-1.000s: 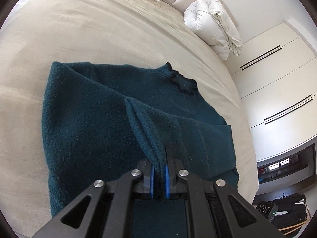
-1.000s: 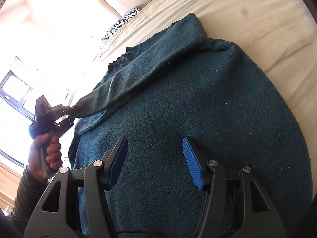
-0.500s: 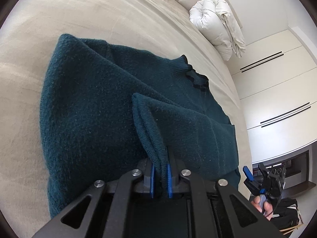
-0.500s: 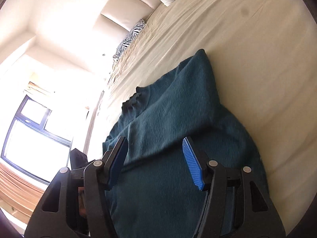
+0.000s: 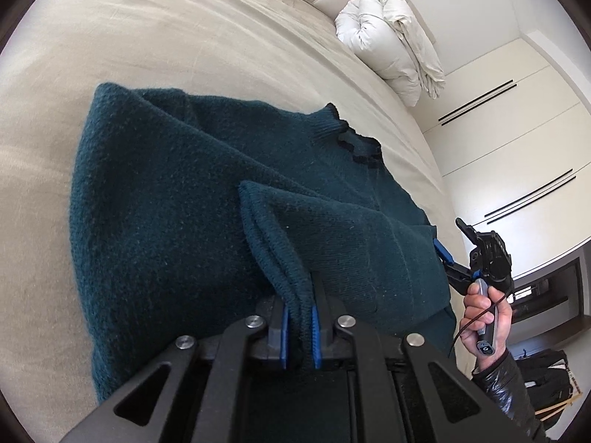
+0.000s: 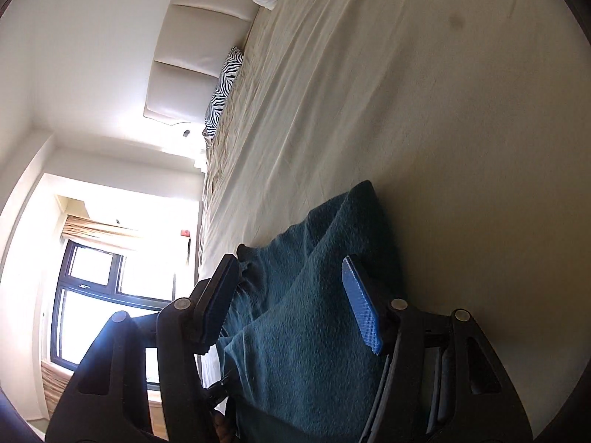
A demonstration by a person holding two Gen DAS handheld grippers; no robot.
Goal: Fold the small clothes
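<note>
A dark teal knit sweater (image 5: 177, 221) lies on the beige bed sheet (image 5: 147, 44), its collar (image 5: 354, 144) toward the far right. My left gripper (image 5: 298, 326) is shut on the sweater's sleeve cuff (image 5: 277, 243) and holds it over the sweater's body. My right gripper (image 6: 291, 295) is open, its blue pads on either side of the sweater's edge (image 6: 314, 313) without pinching it. It also shows in the left wrist view (image 5: 476, 258) at the sweater's right side, held in a hand.
A rolled white duvet (image 5: 388, 40) lies at the bed's far right corner. A zebra-print pillow (image 6: 223, 88) rests by the padded headboard (image 6: 184, 55). White wardrobe doors (image 5: 517, 147) stand right of the bed. A bright window (image 6: 110, 277) is on the far side.
My right gripper has swung down to the sweater's right edge, and its view has tilted toward the headboard. My left gripper has kept hold of the cuff and shifted only slightly.
</note>
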